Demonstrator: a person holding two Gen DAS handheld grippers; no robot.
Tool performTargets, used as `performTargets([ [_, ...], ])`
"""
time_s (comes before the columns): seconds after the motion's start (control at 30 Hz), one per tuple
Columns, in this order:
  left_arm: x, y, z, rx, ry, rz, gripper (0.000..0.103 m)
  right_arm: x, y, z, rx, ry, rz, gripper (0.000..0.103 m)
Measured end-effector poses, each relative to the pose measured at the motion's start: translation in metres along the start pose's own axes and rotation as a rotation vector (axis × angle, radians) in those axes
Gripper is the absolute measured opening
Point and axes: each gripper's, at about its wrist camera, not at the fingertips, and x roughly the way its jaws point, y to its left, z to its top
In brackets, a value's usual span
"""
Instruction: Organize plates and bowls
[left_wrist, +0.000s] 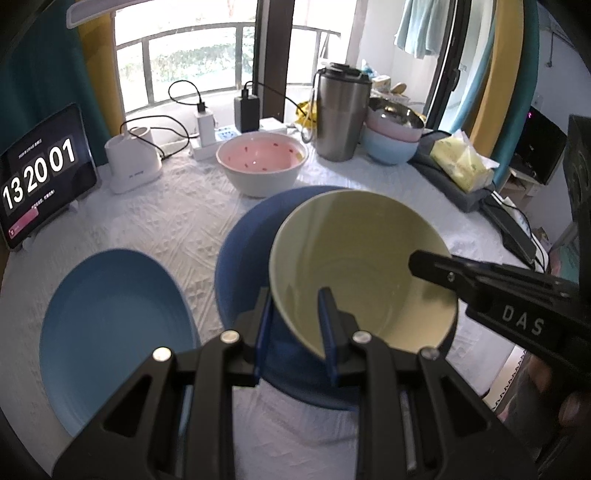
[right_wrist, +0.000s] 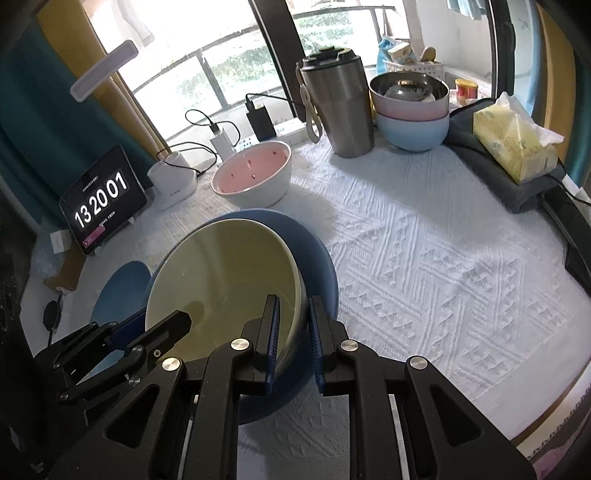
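A pale yellow-green bowl (left_wrist: 354, 258) (right_wrist: 221, 280) is tilted just over a dark blue plate (left_wrist: 243, 251) (right_wrist: 321, 266) on the white cloth. My left gripper (left_wrist: 295, 325) is shut on the bowl's near rim, one finger inside and one outside. My right gripper (right_wrist: 294, 332) is shut on the opposite rim in the same way. Each gripper shows in the other's view: the right one (left_wrist: 443, 269) reaches in from the right, the left one (right_wrist: 147, 332) from the lower left. Whether the bowl touches the plate is hidden. A light blue plate (left_wrist: 110, 332) (right_wrist: 122, 291) lies to the left.
A pink-lined white bowl (left_wrist: 262, 162) (right_wrist: 255, 177) stands behind the plates. Farther back are a steel tumbler (left_wrist: 341, 114), a stack of steel, pink and light blue bowls (right_wrist: 412, 110), a tissue pack (right_wrist: 513, 147), chargers with cables and a clock tablet (left_wrist: 40, 173).
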Motion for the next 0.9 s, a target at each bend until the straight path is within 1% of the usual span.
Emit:
performTargets([
  [0.3, 0.001, 0.005, 0.0, 0.003, 0.004, 0.018, 0.025, 0.006, 0.004, 0.004, -0.013, 0.005, -0.003, 0.017],
  [0.47, 0.0, 0.009, 0.002, 0.002, -0.002, 0.031, 0.027, 0.016, 0.007, 0.003, -0.016, 0.041, -0.006, 0.018],
  [0.6, -0.002, 0.011, 0.002, 0.006, -0.004, 0.012, 0.027, 0.017, 0.009, 0.003, -0.024, 0.029, -0.02, 0.018],
  [0.67, -0.004, 0.01, 0.003, 0.011, -0.01, 0.01, 0.027, 0.012, 0.008, 0.005, -0.024, 0.005, -0.029, 0.019],
  [0.73, -0.004, 0.01, 0.003, 0.013, -0.012, 0.011, 0.027, 0.008, 0.007, 0.008, -0.017, -0.005, -0.018, 0.019],
  [0.9, -0.004, 0.013, 0.003, 0.006, -0.011, 0.007, 0.027, 0.004, 0.005, 0.01, -0.011, -0.016, -0.021, 0.019],
])
